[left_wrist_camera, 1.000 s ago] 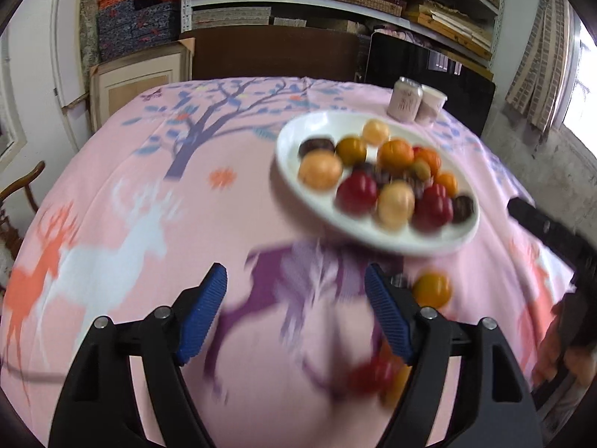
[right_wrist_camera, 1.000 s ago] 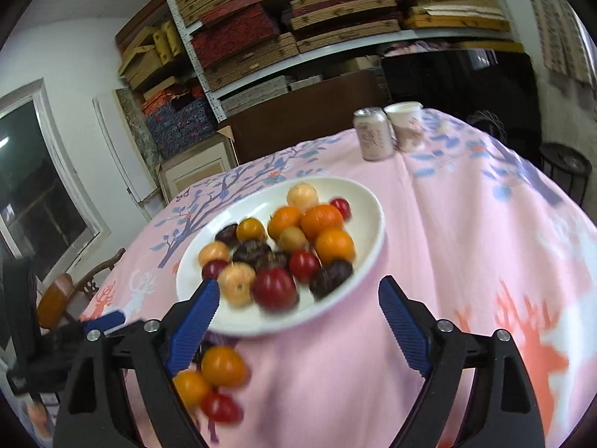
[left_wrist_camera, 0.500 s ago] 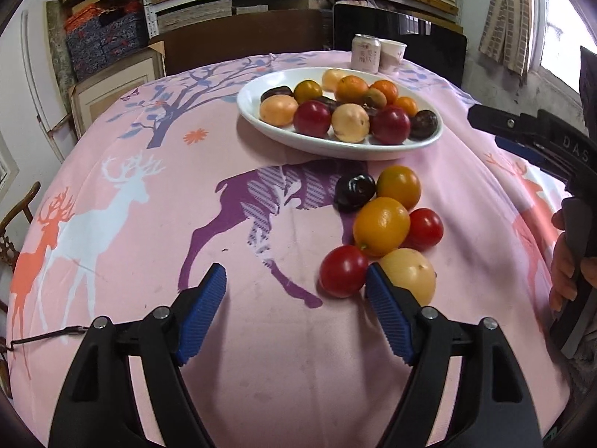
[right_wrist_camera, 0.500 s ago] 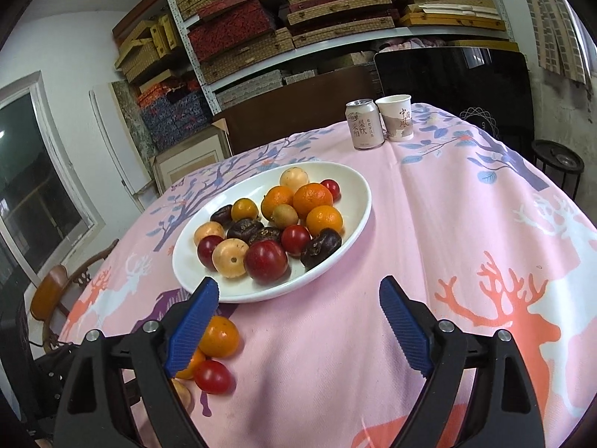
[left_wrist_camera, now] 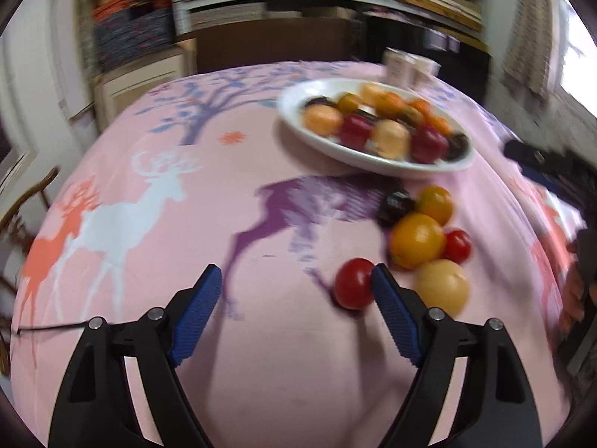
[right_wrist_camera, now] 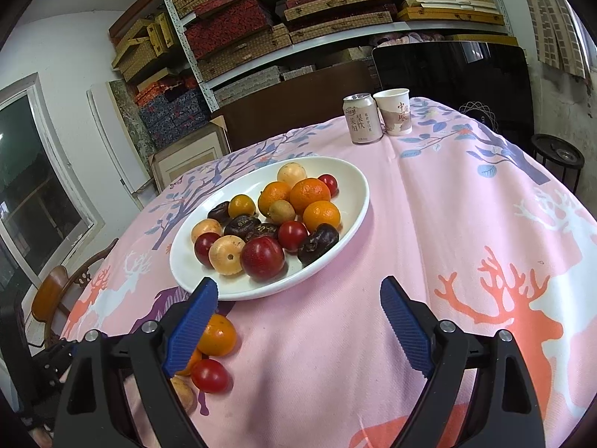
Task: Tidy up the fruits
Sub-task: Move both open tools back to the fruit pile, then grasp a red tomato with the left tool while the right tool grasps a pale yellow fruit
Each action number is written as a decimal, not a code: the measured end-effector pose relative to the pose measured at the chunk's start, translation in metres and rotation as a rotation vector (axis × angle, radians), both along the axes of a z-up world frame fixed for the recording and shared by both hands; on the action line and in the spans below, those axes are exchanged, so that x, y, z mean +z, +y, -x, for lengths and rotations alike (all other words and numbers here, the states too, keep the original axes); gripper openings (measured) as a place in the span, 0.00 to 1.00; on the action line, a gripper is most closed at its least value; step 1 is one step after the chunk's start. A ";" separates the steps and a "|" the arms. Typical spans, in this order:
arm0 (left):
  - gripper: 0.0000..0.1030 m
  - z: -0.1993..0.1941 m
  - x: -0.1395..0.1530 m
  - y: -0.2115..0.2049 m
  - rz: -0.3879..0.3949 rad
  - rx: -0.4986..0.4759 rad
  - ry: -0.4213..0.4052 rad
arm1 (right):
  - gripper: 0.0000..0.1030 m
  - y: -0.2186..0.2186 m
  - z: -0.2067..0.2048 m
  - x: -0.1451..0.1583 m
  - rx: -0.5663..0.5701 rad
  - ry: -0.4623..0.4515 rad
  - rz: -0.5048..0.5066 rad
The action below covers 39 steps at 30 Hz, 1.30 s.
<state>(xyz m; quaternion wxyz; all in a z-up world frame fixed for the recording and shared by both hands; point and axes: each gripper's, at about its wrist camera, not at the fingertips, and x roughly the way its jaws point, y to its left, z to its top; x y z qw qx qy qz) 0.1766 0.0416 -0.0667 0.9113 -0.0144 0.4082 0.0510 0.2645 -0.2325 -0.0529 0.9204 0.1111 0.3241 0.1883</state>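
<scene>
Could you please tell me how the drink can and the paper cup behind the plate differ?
The drink can is metal with a closed top and straight sides; the paper cup is open-topped and tapers toward its base. The can stands left of the cup. Both stand upright, side by side, and carry printed characters.

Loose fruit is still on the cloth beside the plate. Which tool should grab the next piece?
Left, probably. The left tool is open right at the red fruit, one pad beside it. The right tool points at the plate, loose fruit off to its side.
</scene>
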 end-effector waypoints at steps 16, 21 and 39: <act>0.48 -0.010 -0.014 -0.007 0.046 -0.085 0.083 | 0.89 0.001 0.003 0.001 0.010 -0.008 -0.005; 0.45 -0.013 -0.015 -0.015 0.033 -0.113 0.071 | 0.89 0.002 0.003 0.001 0.010 -0.004 -0.003; 0.27 -0.016 -0.011 0.005 0.086 -0.039 0.054 | 0.89 0.051 0.048 -0.001 0.208 -0.016 0.161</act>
